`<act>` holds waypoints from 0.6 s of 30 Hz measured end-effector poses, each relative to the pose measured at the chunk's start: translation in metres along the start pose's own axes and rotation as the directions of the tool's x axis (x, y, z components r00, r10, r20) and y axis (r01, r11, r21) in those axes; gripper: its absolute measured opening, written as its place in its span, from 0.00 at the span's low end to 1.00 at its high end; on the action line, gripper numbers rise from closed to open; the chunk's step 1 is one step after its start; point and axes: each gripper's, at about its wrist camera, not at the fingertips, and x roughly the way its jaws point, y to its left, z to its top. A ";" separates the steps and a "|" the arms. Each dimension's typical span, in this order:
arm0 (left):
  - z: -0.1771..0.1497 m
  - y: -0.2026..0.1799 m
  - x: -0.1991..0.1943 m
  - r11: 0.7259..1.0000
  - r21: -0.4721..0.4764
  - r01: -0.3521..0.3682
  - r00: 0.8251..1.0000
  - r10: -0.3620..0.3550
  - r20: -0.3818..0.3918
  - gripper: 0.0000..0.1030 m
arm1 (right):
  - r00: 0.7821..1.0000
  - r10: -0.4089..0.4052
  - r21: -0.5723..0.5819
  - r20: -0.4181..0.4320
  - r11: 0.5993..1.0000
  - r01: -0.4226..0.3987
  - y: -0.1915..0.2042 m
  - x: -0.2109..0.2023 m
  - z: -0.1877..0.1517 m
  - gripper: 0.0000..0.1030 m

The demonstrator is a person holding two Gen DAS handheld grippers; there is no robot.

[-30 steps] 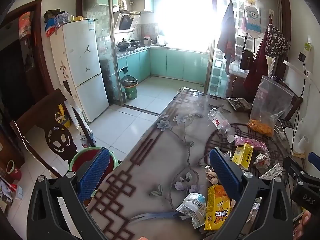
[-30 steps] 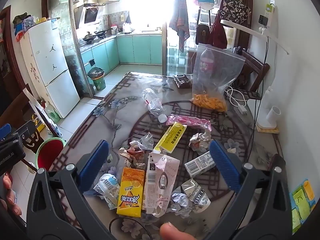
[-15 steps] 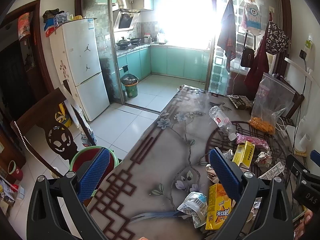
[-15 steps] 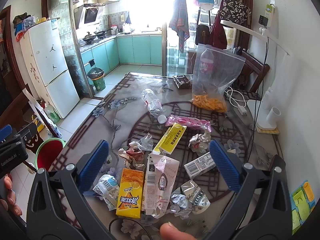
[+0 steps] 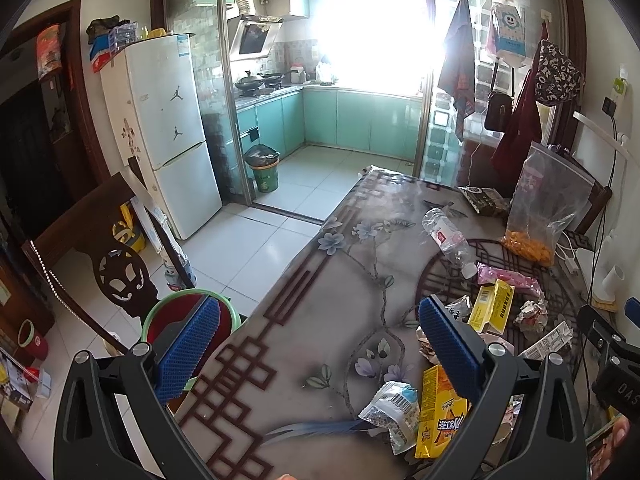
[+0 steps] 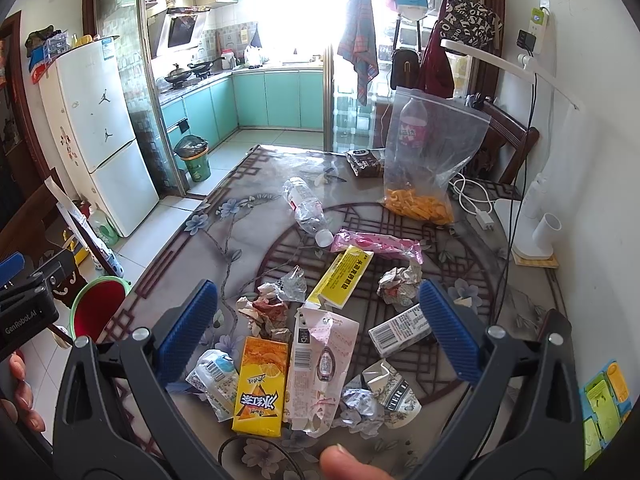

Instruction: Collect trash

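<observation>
Right wrist view: the right tongs (image 6: pixel 318 328) are hovering with jaws wide apart and empty over litter heaped on the table (image 6: pixel 208 248), an orange carton (image 6: pixel 260 386) and a pink pouch (image 6: pixel 320 360) lying nearest, suggesting the collecting is only starting; next comes lowering onto one piece. The left tongs (image 5: pixel 316 346), likewise spread and empty, are hanging above the bare table edge, with a green-rimmed bin (image 5: pixel 172 316) on the floor below and open floor stretching beyond
</observation>
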 end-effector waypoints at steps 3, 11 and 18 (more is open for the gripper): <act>0.000 0.001 0.000 1.000 -0.001 0.001 1.000 -0.001 0.000 0.93 | 1.000 0.000 -0.001 0.001 1.000 0.000 0.000 0.000 0.000 0.97; 0.001 0.002 0.001 1.000 0.000 -0.002 1.000 0.002 -0.004 0.93 | 1.000 0.003 -0.004 -0.001 1.000 -0.003 0.001 0.003 0.001 0.97; 0.000 0.004 0.003 1.000 -0.002 -0.003 1.000 0.003 -0.007 0.93 | 1.000 0.002 -0.004 0.000 1.000 -0.002 0.001 0.003 0.000 0.97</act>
